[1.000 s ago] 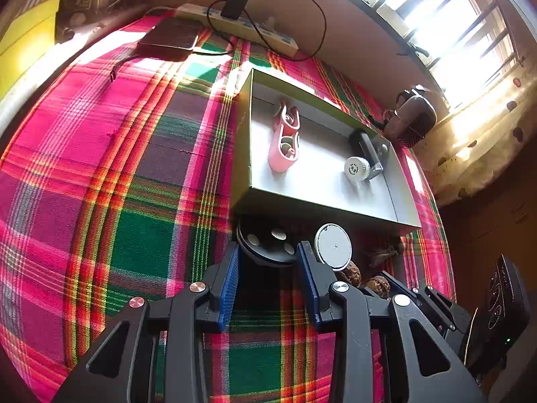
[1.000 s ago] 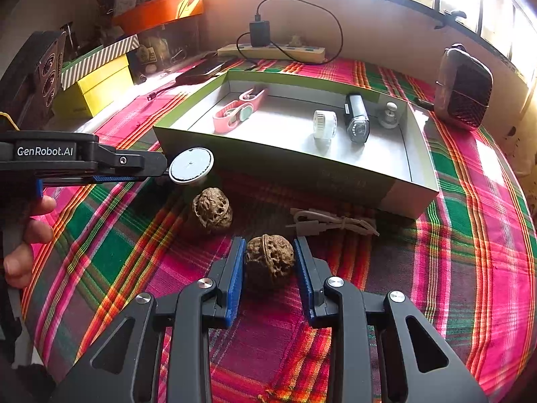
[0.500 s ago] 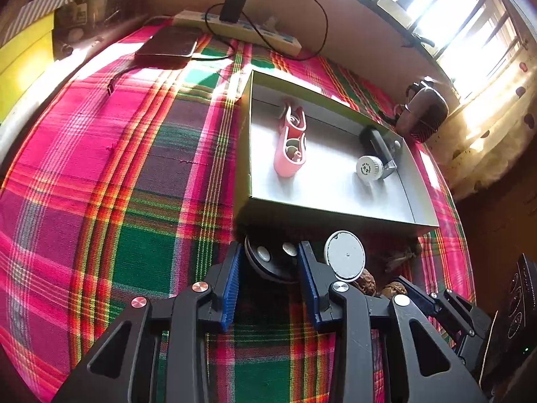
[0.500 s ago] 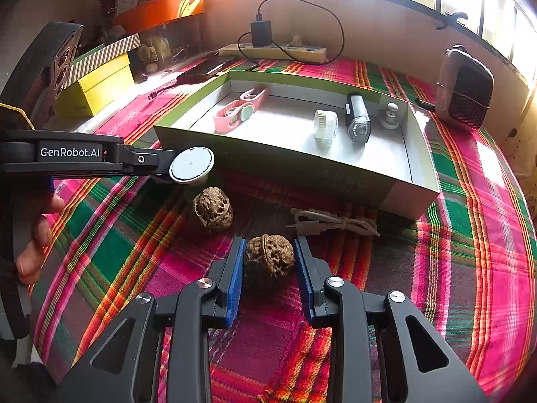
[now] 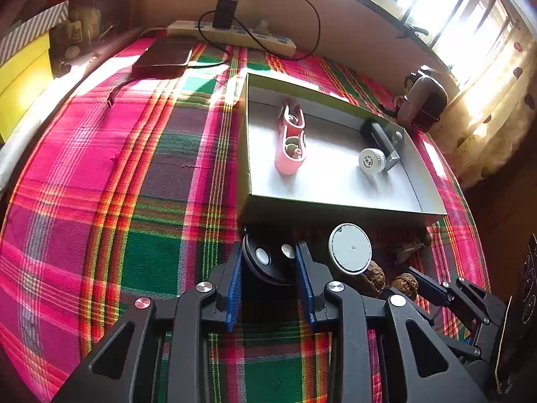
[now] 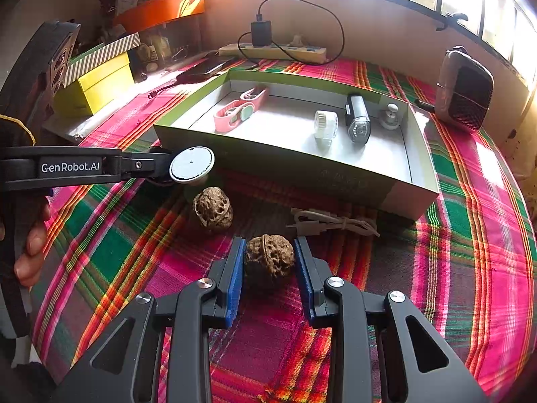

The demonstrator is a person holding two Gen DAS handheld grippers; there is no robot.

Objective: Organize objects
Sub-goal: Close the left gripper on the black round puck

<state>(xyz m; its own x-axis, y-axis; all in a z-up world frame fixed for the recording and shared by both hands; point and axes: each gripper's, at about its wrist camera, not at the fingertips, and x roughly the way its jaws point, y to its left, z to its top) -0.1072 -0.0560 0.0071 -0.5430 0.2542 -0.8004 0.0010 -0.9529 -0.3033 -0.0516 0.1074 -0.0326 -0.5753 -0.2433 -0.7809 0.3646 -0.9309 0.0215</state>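
counter point(image 6: 470, 268), plaid cloth over it. open box point(image 6: 302, 164) sits far of centre, long axis running left to right in the right wrist view.

in the box already: pink band point(image 6: 240, 110) at the left end, lying slantwise with one end toward the far wall; black lamp point(image 6: 357, 119), long axis near to far, lens end facing near; white cylinder point(image 6: 325, 124) just left of it; small knob point(image 6: 389, 116) in the far right corner. judged placed.

outside the box, near of its front wall: bundled cable point(image 6: 332, 223), long axis left to right; white disc point(image 6: 192, 164); two walnuts; dark round piece point(image 5: 268, 262). judged left to do; task roughly half done.

left hand-held gripper point(image 5: 268, 285): jaws closing around the dark round piece, pads at its sides, firm contact not confirmed.

right hand-held gripper point(image 6: 268, 268): narrow, clamped on the near walnut point(image 6: 268, 260), seam upright. far walnut point(image 6: 213, 208) lies free, left of it.
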